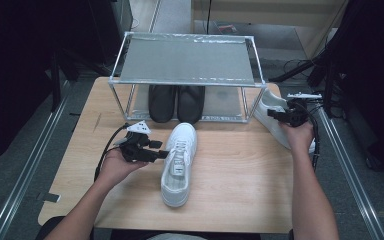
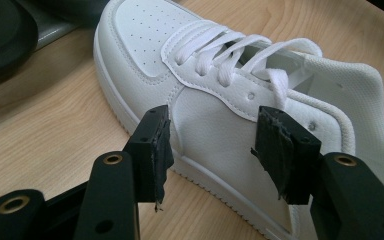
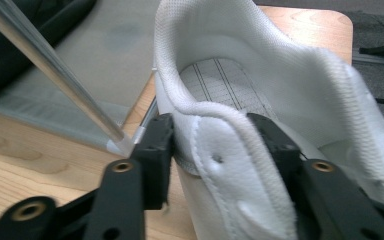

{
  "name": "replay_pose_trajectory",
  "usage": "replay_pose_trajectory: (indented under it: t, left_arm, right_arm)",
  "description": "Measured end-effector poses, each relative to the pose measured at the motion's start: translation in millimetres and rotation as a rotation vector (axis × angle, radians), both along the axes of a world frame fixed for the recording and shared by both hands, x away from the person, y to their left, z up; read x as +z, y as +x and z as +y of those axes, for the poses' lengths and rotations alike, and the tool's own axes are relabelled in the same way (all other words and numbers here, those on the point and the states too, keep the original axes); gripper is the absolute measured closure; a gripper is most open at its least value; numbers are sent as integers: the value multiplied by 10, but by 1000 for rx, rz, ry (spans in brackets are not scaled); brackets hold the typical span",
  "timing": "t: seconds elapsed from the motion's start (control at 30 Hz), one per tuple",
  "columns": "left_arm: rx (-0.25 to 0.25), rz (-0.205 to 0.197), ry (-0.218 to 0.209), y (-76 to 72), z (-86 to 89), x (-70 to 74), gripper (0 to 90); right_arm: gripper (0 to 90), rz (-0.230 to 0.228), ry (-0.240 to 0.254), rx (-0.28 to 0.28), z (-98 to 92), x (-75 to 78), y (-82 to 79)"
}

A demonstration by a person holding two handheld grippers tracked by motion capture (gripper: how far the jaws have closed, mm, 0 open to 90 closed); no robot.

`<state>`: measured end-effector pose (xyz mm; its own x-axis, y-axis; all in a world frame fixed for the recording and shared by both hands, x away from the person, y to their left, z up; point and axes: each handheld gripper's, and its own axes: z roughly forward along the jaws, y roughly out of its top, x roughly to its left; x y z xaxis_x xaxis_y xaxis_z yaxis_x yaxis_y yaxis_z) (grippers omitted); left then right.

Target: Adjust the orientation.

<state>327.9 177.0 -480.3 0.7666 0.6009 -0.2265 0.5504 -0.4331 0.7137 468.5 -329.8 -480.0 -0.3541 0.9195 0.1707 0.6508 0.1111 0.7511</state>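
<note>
One white sneaker [image 1: 180, 160] lies in the middle of the wooden table [image 1: 240, 175], toe toward the rack. My left gripper [image 1: 162, 154] sits at its left side, open; in the left gripper view its jaws [image 2: 210, 145] frame the sneaker's [image 2: 220, 75] side panel below the laces without touching it. A second white sneaker [image 1: 266, 109] lies at the table's right edge beside the rack's right leg. My right gripper [image 1: 276, 116] is shut on it. In the right gripper view one pad is outside and one inside the collar wall [image 3: 290, 90], gripper [image 3: 212, 145].
A metal-framed shoe rack [image 1: 187, 60] with a grey shelf stands at the back of the table. A pair of black shoes [image 1: 175, 102] sits under it. Its shiny leg [image 3: 55, 70] runs close to the left of the right gripper. Cables trail on the floor at right.
</note>
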Motion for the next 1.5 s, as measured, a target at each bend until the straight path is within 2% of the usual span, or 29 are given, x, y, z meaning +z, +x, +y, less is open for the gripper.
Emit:
replay_pose_trajectory:
  t: [0.03,0.1,0.17,0.43,0.67,0.9,1.1,1.2,1.33,1.5]
  left_arm:
    - [0,-1,0,0,0,1,483]
    - [-1,0,0,0,-2,1,483]
    - [-1,-1,5,5,1,-1,483]
    - [3,0,0,8,10,1,483]
    - [4,-1,4,13,7,-2,483]
    - [-3,-4,-3,19,-6,17,482]
    - [-18,2,4,59,-20,27,479]
    - [-19,4,-1,83,-33,40,478]
    - [-21,1,-10,104,-48,60,478]
    - [-41,-11,-16,143,-89,90,478]
  right_arm:
    - [697,5,28,5,-20,7,-3]
    - [762,14,71,6,-38,11,-8]
    - [790,18,65,-7,-25,19,-13]
    - [827,48,82,-36,-8,47,-30]
    - [834,38,88,-47,-33,158,-99]
    - [833,8,71,-50,-72,285,-279]
    - [832,34,80,-59,-142,295,-457]
    - [832,45,80,-55,-118,303,-551]
    - [829,45,81,-18,-28,300,-676]
    - [827,37,117,-4,32,303,-877]
